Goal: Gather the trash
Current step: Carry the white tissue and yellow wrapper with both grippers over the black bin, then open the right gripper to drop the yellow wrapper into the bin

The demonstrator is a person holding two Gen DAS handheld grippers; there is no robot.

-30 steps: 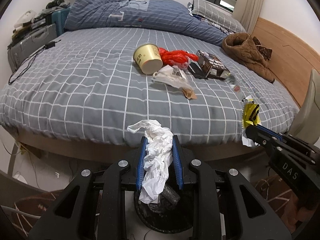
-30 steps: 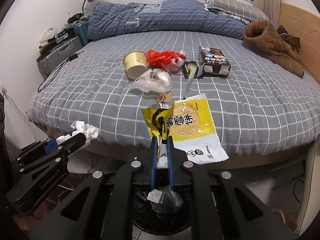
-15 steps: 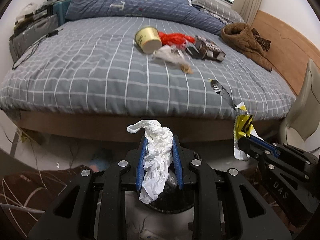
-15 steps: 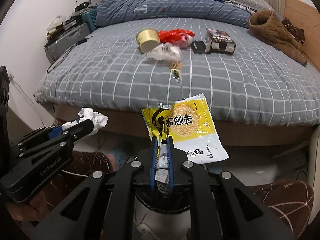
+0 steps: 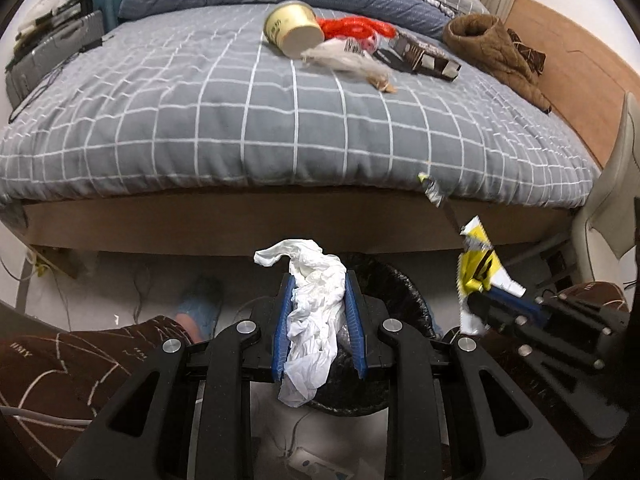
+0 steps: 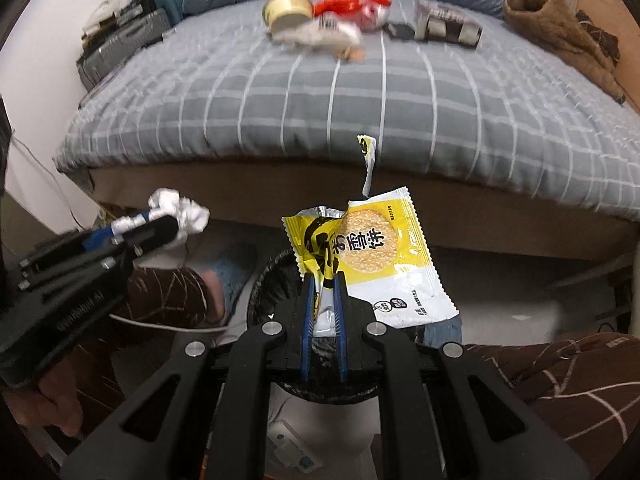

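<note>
tissue and wrapper over bin

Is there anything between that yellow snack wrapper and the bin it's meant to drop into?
Nothing visible. The yellow wrapper hangs in the right gripper directly above the black-lined bin, whose opening looks unobstructed.

Two grippers: left gripper, right gripper. One tissue wad, one yellow wrapper, one bin, one cup.

Bin mostly hidden behind claws; bed trash blurred.
</note>
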